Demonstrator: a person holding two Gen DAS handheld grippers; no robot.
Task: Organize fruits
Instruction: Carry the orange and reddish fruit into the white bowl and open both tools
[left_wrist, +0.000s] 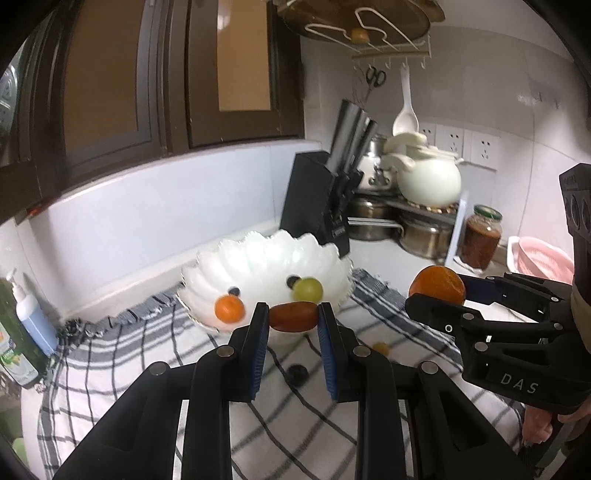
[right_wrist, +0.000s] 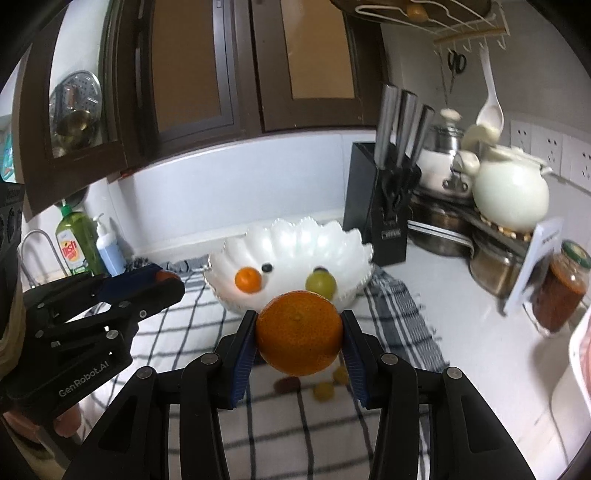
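Note:
A white scalloped glass bowl (left_wrist: 266, 254) (right_wrist: 295, 240) stands on a checked cloth and holds a small orange (left_wrist: 229, 309) (right_wrist: 248, 279), a green grape (left_wrist: 307, 289) (right_wrist: 320, 282) and two dark berries. My left gripper (left_wrist: 293, 316) is shut on a reddish-brown oval fruit (left_wrist: 293, 316), held just in front of the bowl; it also shows in the right wrist view (right_wrist: 166, 282). My right gripper (right_wrist: 300, 332) is shut on a large orange (right_wrist: 300, 332) (left_wrist: 437, 286), held above the cloth to the bowl's right.
Small fruits lie on the checked cloth (right_wrist: 399, 317): yellow-green grapes (right_wrist: 324, 390) (left_wrist: 380, 348) and a dark one (left_wrist: 297, 372). A black knife block (left_wrist: 314, 199), pots, a white teapot (left_wrist: 430, 181) and a jar (left_wrist: 480, 236) stand behind right. Bottles (right_wrist: 75, 243) stand at the left.

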